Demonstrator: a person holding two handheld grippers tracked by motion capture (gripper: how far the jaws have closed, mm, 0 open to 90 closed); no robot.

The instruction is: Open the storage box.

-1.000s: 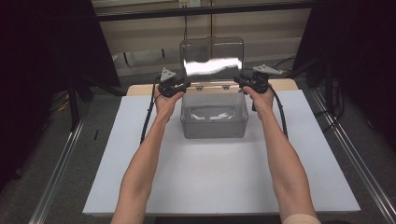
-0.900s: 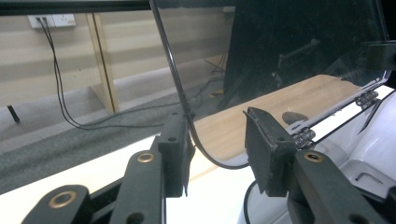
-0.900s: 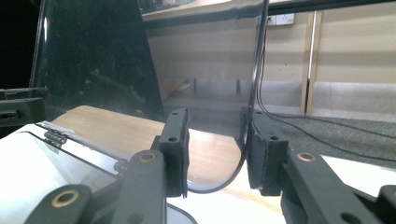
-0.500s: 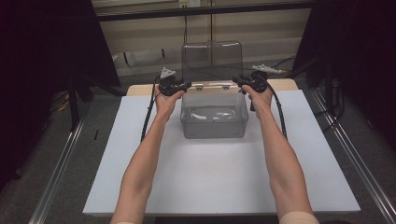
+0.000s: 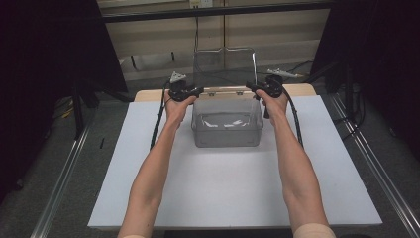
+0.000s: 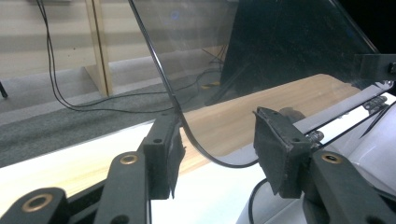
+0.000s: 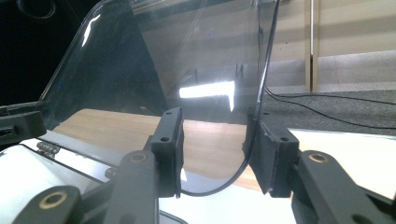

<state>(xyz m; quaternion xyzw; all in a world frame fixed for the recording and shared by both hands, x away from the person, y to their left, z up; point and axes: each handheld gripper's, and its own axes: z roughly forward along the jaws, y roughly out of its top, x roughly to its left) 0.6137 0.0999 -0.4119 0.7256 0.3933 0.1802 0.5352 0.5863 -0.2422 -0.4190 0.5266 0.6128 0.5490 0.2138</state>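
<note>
The clear box [image 5: 227,128] sits toward the far middle of the white bench [image 5: 233,193], its hinged lid [image 5: 224,67] standing upright. The left gripper [image 6: 215,140] and right gripper [image 7: 217,140] are both spread, each straddling a lower lid corner beside the box without pinching it.

Both forearms are bare, no sleeves. The left gripper [image 5: 197,90] and right gripper [image 5: 251,87] are black, each trailing a black cable behind its jaws and topped by a grey three-cornered plate. Brass-coloured pivot rivets sit below the jaws; small screws mark the block-shaped pads [image 6: 275,147].
</note>
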